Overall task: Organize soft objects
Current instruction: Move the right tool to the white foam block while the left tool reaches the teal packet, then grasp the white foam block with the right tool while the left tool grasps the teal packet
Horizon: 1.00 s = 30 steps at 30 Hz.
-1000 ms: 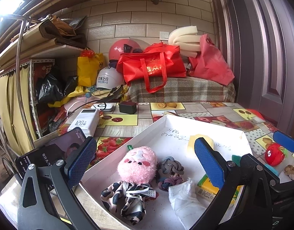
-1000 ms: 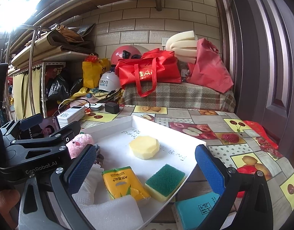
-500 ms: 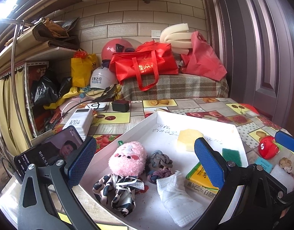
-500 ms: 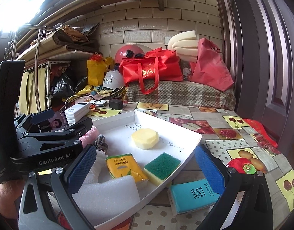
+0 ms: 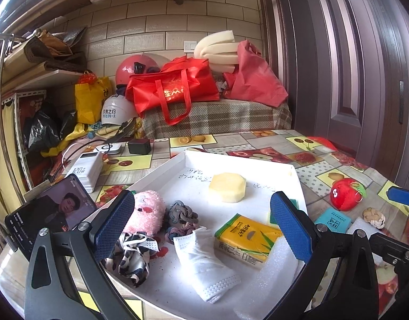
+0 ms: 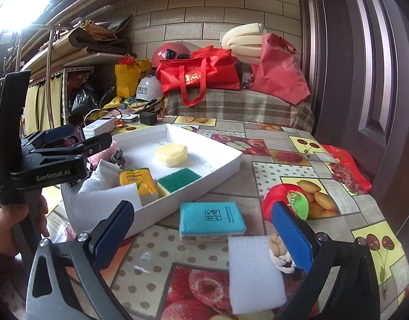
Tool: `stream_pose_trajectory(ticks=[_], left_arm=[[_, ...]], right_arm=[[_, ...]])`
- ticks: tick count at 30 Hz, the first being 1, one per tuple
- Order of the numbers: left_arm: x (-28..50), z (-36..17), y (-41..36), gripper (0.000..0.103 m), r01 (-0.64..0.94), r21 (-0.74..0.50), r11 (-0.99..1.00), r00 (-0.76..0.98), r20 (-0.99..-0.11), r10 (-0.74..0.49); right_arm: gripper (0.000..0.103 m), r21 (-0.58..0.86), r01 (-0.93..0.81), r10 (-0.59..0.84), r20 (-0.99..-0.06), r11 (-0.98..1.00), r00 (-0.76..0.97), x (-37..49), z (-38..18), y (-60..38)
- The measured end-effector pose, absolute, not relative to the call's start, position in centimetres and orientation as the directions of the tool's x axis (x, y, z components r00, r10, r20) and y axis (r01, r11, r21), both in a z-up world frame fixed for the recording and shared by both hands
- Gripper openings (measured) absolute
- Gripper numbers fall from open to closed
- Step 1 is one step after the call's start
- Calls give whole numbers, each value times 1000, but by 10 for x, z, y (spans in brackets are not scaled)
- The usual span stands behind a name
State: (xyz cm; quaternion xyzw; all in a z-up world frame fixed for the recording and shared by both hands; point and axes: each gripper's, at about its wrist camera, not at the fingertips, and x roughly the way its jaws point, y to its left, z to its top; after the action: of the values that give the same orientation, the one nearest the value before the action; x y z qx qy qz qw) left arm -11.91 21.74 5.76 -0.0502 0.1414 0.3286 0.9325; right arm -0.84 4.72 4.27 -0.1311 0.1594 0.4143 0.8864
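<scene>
Right gripper point(image 6: 201, 237): jaws spread, empty, hanging over the loose items.
Left gripper point(image 5: 201, 226): jaws released, empty, over the white tray point(image 6: 225, 166).
Teal tissue pack point(image 6: 211, 221): on the table, just outside the tray's near wall, 12 o'clock between the right fingers.
White foam pad point(image 6: 253, 269): on the table, 5 o'clock of the pack.
Likely step: grasp the pack.
Handling: straddle its short sides, close gently, lift clear of the wall toward 10 o'clock.
</scene>
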Motion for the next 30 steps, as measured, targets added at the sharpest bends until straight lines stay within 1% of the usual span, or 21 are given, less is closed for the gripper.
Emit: stream_pose_trajectory(ticks=[2, 7, 11, 15, 17, 18, 20, 21, 24, 26, 28, 30], left_arm=[[-117, 58, 213, 103, -605, -3, 796, 760, -302, 576], [-106, 58, 189, 103, -507, 15, 862, 817, -310, 486], [-94, 57, 161, 103, -391, 52, 919, 861, -331, 386], [-85, 56, 140, 103, -318, 78, 945, 877, -353, 325], [-82, 56, 136, 103, -307, 88, 947, 877, -360, 318], [-81, 57, 136, 103, -307, 89, 947, 877, -361, 318], [-81, 56, 136, 103, -307, 75, 949, 879, -361, 313], [-81, 56, 137, 103, -307, 66, 949, 879, -362, 310], [-81, 55, 139, 103, -308, 50, 950, 879, -368, 304], [-78, 55, 139, 103, -298, 65, 952, 875, -380, 300], [-71, 53, 132, 103, -275, 90, 957, 868, -406, 287], [-59, 50, 126, 103, -223, 71, 972, 864, -447, 231]], right_arm=[[103, -80, -765, 668, -434, 639, 604, -1, 40, 24], [103, 11, -731, 593, -593, 683, 545, 28, 29, -10], [103, 89, -758, 583, -699, 646, 415, 39, 13, -4], [102, 79, -792, 552, -758, 605, 346, 33, 1, 16], [94, 45, -795, 544, -753, 605, 371, 32, 0, 26], [83, 20, -791, 528, -754, 612, 390, 34, -2, 31], [68, -3, -789, 524, -746, 614, 411, 37, -1, 36], [53, -2, -793, 532, -741, 609, 411, 39, 1, 35], [53, -4, -789, 532, -736, 615, 418, 42, 2, 24], [53, 2, -763, 522, -731, 646, 440, 49, 4, 7], [53, 46, -723, 522, -722, 690, 453, 63, 7, -15], [53, 95, -677, 526, -712, 730, 466, 76, 9, -36]])
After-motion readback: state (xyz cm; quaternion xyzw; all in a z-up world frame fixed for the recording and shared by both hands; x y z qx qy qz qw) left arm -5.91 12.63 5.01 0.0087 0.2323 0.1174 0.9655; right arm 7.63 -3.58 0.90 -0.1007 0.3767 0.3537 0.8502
